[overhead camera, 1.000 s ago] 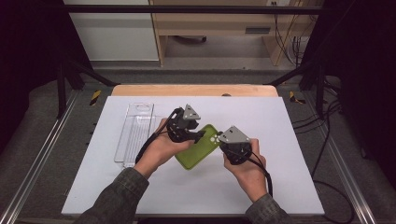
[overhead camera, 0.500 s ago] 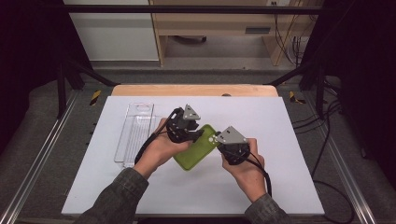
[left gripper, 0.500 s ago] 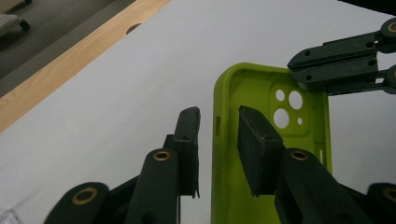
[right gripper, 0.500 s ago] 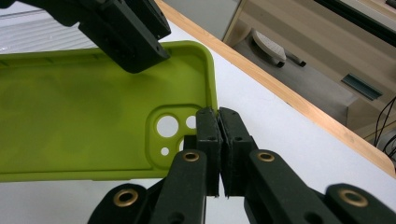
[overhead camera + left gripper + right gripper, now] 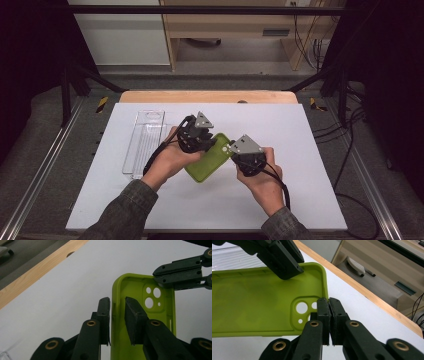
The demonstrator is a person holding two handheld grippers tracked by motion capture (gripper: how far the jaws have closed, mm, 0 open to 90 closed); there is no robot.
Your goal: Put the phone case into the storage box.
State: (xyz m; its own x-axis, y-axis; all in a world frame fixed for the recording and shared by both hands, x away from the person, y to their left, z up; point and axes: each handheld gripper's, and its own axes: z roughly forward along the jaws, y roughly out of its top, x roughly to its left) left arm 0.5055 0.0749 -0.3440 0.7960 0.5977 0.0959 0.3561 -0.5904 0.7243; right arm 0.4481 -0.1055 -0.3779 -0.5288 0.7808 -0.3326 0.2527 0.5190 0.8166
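On the left of the white table [image 5: 310,150] lies a clear plastic tray [image 5: 145,142], empty as far as the high view lets me tell, well apart from the work in hand.

Just right of it, the left gripper [image 5: 117,312] straddles one long side wall of the green phone case [image 5: 207,160]. One pad stands outside the wall and the other inside the shell, and the jaws have just been closing on that wall. In the left gripper view a thin gap shows on either side of the wall, so I judge the pads are not yet pressing. Taking the thin side wall gives a second hold on a soft shell that would sag from one corner.

The case hangs between the two grippers, above the middle of the table, with its hollow side up. It is lime green, matte, with rounded corners, a raised lip all around and a camera cutout of three round holes near one end.

To the right, the right gripper [image 5: 329,315] is clamped on the case's rim beside the camera cutout, its jaws nearly together with the thin edge between them. That pinch steadies the case while the other side is taken.
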